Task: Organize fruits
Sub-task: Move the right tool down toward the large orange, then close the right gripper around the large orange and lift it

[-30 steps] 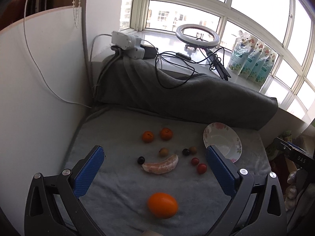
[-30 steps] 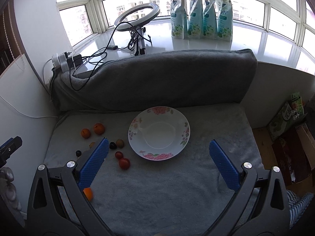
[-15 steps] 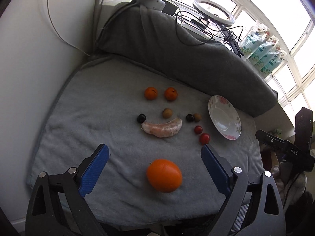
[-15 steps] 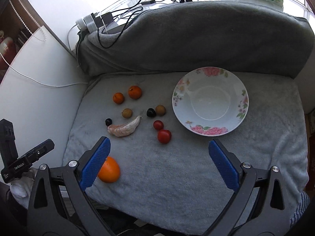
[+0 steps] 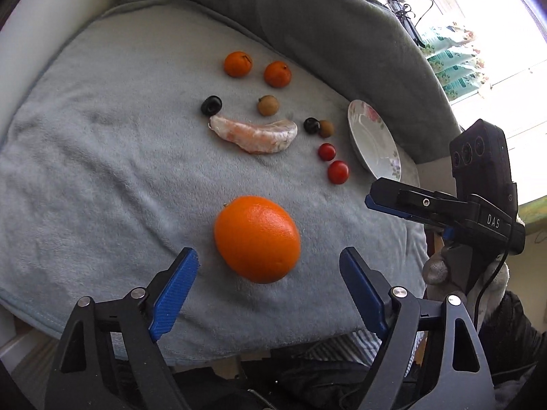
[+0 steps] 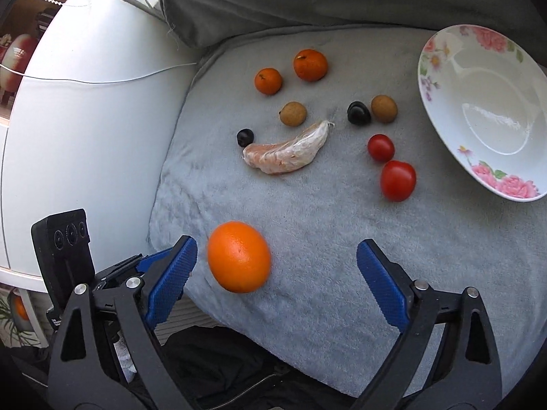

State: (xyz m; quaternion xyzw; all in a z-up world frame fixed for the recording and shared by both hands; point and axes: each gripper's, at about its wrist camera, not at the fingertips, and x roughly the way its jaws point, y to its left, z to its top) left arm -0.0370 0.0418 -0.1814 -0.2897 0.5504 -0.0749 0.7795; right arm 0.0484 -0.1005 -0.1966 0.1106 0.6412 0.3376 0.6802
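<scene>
A large orange (image 5: 257, 239) lies near the front edge of a grey fleece cushion (image 5: 102, 157). My left gripper (image 5: 268, 254) hovers over it, jaws closing, the orange between the fingertips but untouched. My right gripper (image 6: 277, 244) comes in from the right, jaws closing on nothing; the orange (image 6: 239, 261) sits close to its left finger. Further back lie two mandarins (image 6: 268, 81), a peeled citrus segment (image 6: 287, 152), two dark berries (image 6: 359, 112), two brown longans (image 6: 293, 113) and two cherry tomatoes (image 6: 398, 180). A flowered white plate (image 6: 444, 44) stands empty at the right.
A rolled dark grey blanket (image 5: 324, 34) borders the cushion at the back. A white panel (image 6: 85, 119) stands along the cushion's left side. The cushion's front edge drops off just below both grippers. In the left wrist view the right gripper (image 5: 376, 201) shows side-on.
Both grippers have sunk and tipped down toward the cushion, so the fruits look much bigger. The large orange now sits right at the left fingertips. Both pairs of jaws have narrowed a little.
</scene>
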